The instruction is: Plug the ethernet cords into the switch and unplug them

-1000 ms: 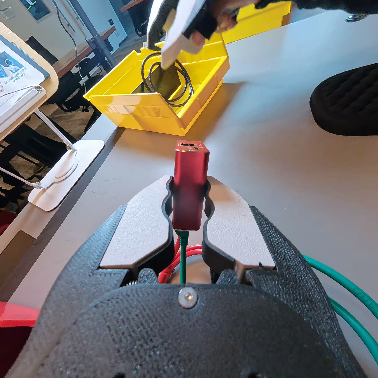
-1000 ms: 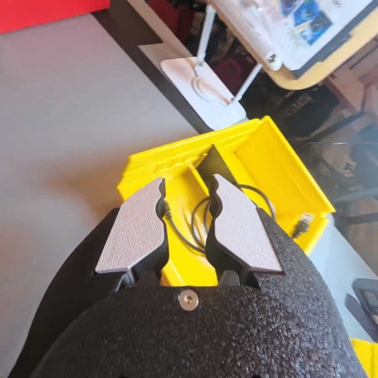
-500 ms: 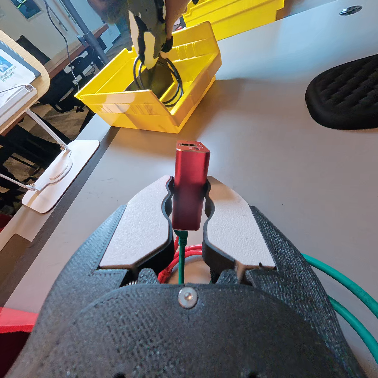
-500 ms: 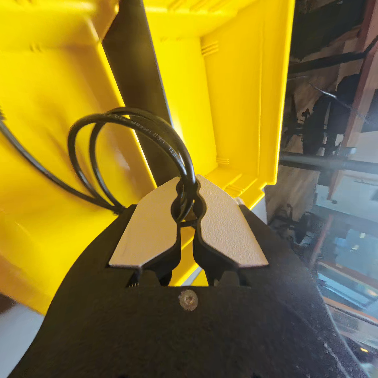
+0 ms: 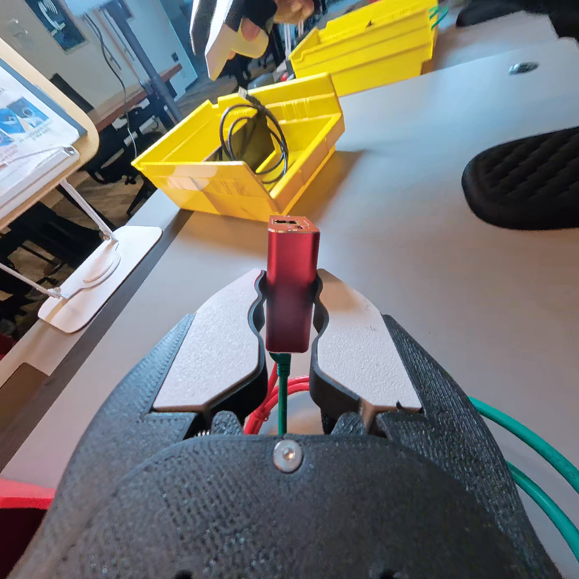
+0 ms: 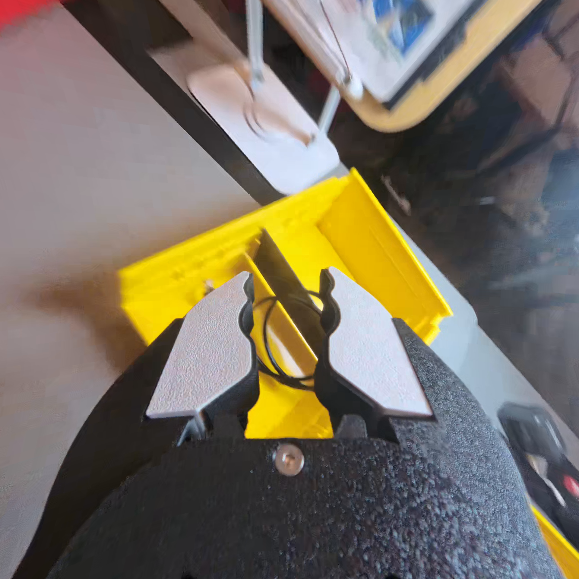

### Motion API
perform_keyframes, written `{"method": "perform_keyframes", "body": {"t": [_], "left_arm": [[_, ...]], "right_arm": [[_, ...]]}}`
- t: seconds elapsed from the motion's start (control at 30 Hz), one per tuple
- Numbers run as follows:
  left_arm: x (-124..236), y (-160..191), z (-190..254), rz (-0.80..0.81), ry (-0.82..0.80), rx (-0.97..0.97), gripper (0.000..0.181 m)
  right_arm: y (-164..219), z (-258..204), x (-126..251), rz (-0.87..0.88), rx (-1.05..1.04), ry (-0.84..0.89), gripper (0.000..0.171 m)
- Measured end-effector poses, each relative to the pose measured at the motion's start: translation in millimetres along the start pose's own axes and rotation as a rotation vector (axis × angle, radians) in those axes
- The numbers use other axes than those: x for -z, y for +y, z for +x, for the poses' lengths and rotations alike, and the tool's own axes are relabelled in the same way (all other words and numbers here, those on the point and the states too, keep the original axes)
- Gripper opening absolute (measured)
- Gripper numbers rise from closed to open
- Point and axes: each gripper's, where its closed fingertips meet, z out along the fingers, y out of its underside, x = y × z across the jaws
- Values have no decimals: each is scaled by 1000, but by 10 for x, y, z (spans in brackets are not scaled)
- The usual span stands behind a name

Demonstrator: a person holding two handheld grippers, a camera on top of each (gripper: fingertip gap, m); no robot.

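Grey tabletop (image 5: pixel 438 250) in an office-like room, with a yellow divided bin (image 5: pixel 200 185) at the far left edge, a black coiled ethernet cord (image 5: pixel 275 138) lying loose inside it, one plug propped on the far wall. Near centre, left gripper (image 5: pixel 289 282) clenched on the red switch (image 5: pixel 292 282), green cord (image 5: pixel 283 404) already plugged into its near end, a red cord (image 5: pixel 266 404) trailing beneath with its connection hidden, far port facing up and empty. Right gripper (image 6: pixel 285 279) released and holding nothing, hovering above the bin; black cord not yet picked up or plugged, all unplugging apparently left.
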Motion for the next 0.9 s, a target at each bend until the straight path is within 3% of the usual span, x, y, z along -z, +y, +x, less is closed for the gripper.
{"method": "perform_keyframes", "body": {"t": [0.1,0.23,0.37,0.4,0.47,0.57,0.73,0.9], "left_arm": [[104,-264,-49,132,18,65,27],[360,-882,-135,413,144,212,27],[481,-1449,-139,599,295,240,27],[499,-1563,-113,638,340,239,27],[530,-1711,-106,703,377,228,27],[570,-1663,-175,715,380,233,27],[501,-1216,-124,456,419,184,32],[547,-913,-218,199,183,-57,43]], "right_arm": [[-449,-831,340,291,24,-230,39],[-652,-2023,657,581,8,-570,43],[-939,-2656,901,775,-26,-774,48],[-1020,-2694,929,789,-30,-779,44],[-1120,-2660,990,826,21,-733,15],[-1099,-2558,1043,821,70,-657,9],[-822,-2484,884,650,247,-441,7],[-553,-2352,676,405,456,-162,7]]}}
